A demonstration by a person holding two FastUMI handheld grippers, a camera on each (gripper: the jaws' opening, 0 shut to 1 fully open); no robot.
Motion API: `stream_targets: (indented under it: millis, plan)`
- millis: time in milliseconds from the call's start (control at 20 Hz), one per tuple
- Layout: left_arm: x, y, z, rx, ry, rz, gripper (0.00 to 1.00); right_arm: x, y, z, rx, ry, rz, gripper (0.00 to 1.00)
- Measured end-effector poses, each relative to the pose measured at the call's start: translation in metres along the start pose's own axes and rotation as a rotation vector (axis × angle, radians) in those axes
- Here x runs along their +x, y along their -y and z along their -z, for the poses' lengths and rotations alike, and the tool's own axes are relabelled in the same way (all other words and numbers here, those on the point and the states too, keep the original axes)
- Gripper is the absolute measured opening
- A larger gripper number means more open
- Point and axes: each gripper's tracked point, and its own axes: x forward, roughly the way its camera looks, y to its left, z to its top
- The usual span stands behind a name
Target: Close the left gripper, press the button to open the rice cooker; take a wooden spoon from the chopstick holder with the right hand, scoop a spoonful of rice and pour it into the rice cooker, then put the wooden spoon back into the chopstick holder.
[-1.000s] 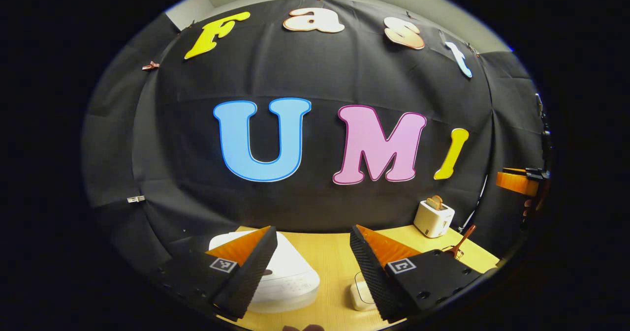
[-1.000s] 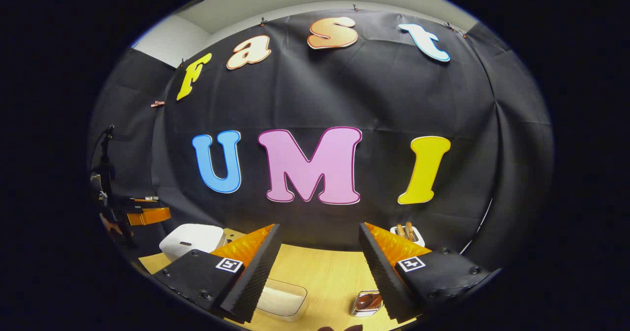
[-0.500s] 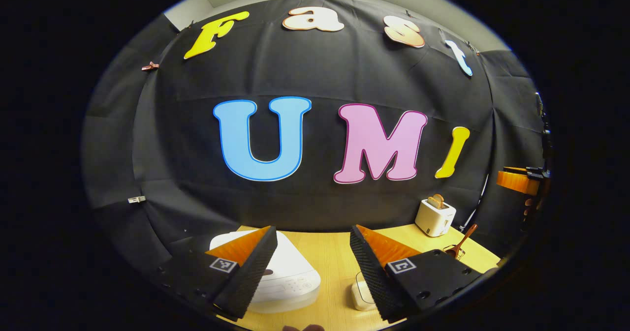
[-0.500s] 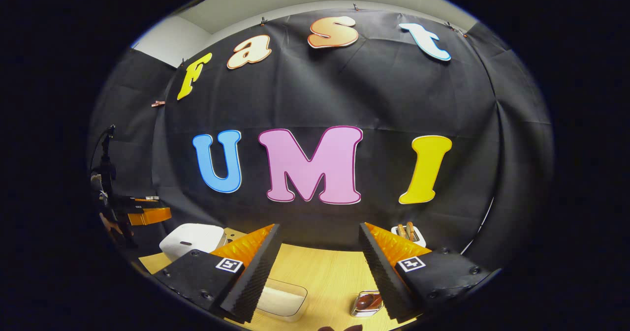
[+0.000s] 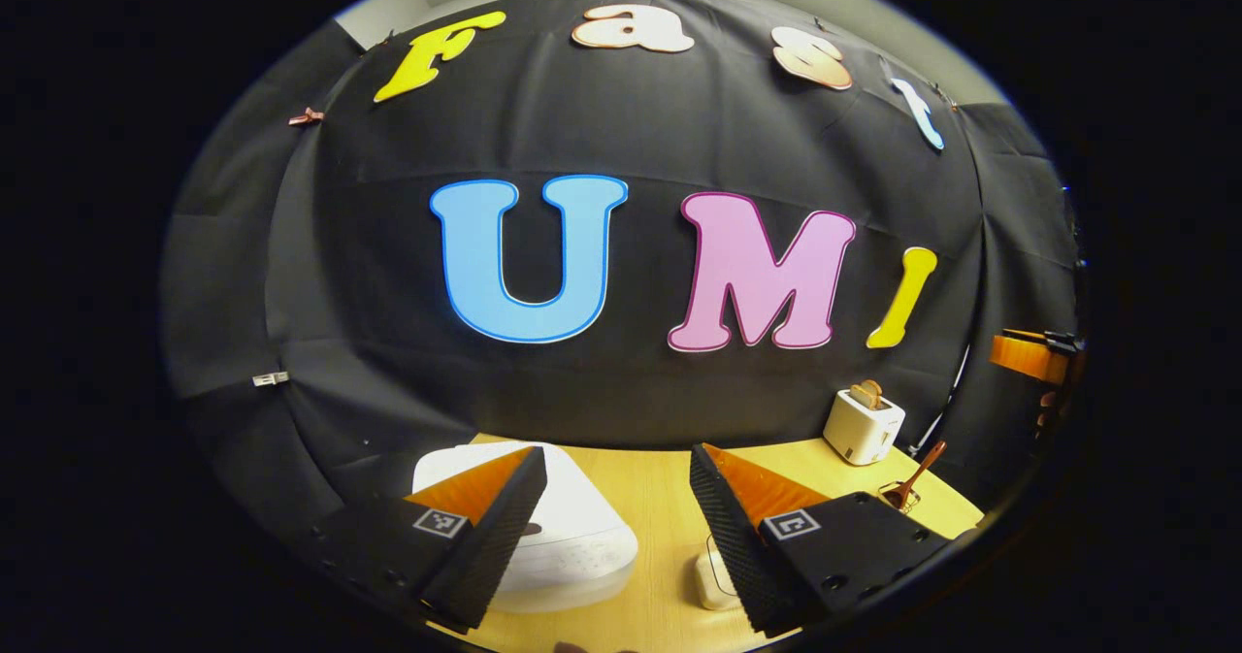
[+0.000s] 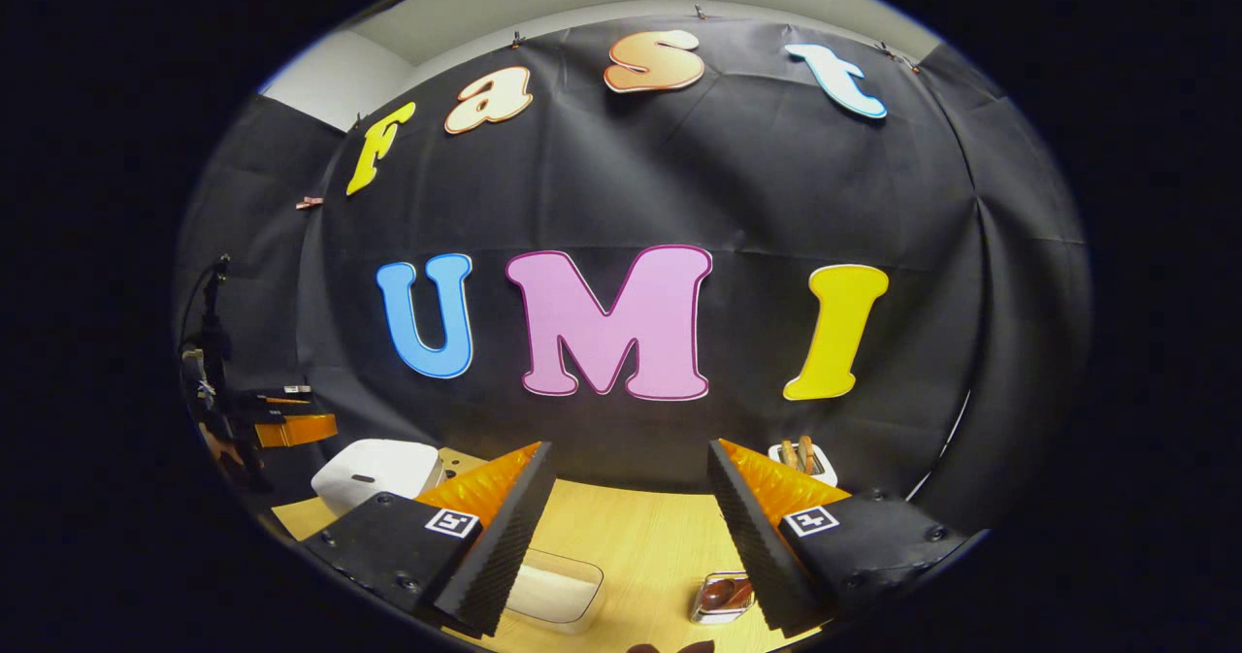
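Note:
The white rice cooker (image 5: 582, 541) sits on the table with its lid down, just below my left gripper (image 5: 616, 478), which hangs open above it with nothing between its fingers. In the right gripper view the rice cooker (image 6: 376, 469) lies at the left. A clear box of rice (image 6: 558, 590) sits under my right gripper (image 6: 629, 483), also open and holding nothing. The wooden spoon stands in the small chopstick holder (image 6: 723, 597) by the right finger. In the left gripper view the spoon (image 5: 914, 480) leans up at the far right.
A white toaster (image 5: 862, 425) with bread in it stands at the back right of the wooden table (image 5: 660, 498). The rice box (image 5: 713, 580) lies right of the cooker. At the far left edge of the right gripper view is the left gripper (image 6: 291, 428) with a hand.
The left gripper view has tipped slightly downward, so a bit more of the table and cooker shows. The right gripper has barely moved. Both stay open.

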Motion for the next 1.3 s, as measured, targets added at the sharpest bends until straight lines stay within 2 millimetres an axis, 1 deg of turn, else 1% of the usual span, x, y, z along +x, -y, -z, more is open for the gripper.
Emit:
stream_targets:
  millis: [50,100,200,300,350,500,600,700,850,900,950,1100,1300]
  plan:
    - [0.002,-0.004,0.002,0.010,-0.004,-0.012,0.95,0.001,0.000,0.001,0.003,-0.002,-0.001,0.98]
    - [0.003,-0.009,0.002,0.018,-0.005,-0.023,0.91,0.000,0.000,0.000,0.004,-0.002,0.000,0.98]
    - [0.007,-0.014,-0.002,0.017,0.010,-0.031,0.64,0.001,0.001,0.001,0.002,-0.002,0.002,0.98]
    - [0.013,-0.019,0.006,-0.002,-0.004,-0.025,0.36,0.002,0.001,0.001,0.002,-0.005,0.001,0.98]
    - [0.017,-0.024,0.014,-0.015,-0.023,-0.031,0.34,0.002,0.001,0.001,0.002,-0.006,0.002,0.98]
    - [0.036,-0.041,0.044,-0.051,-0.111,-0.057,0.06,0.002,0.002,0.002,-0.002,-0.008,0.004,0.97]
    - [0.045,-0.053,0.063,-0.076,-0.156,-0.071,0.05,0.002,0.004,0.003,-0.005,-0.010,0.009,0.98]
    - [0.055,-0.069,0.082,-0.092,-0.202,-0.115,0.05,0.002,0.006,0.003,-0.004,-0.014,0.014,0.98]
    - [0.071,-0.082,0.103,-0.083,-0.241,-0.141,0.05,0.000,0.009,0.005,-0.015,-0.022,0.021,0.98]
    - [0.077,-0.087,0.112,-0.079,-0.263,-0.145,0.04,-0.002,0.010,0.006,-0.020,-0.024,0.022,1.00]
    - [0.080,-0.090,0.119,-0.080,-0.278,-0.152,0.05,-0.003,0.010,0.006,-0.023,-0.027,0.023,0.98]
    - [0.088,-0.092,0.138,-0.079,-0.322,-0.146,0.05,-0.006,0.014,0.006,-0.026,-0.029,0.033,0.98]
    - [0.096,-0.096,0.150,-0.061,-0.353,-0.149,0.05,-0.011,0.017,0.007,-0.029,-0.036,0.045,0.98]
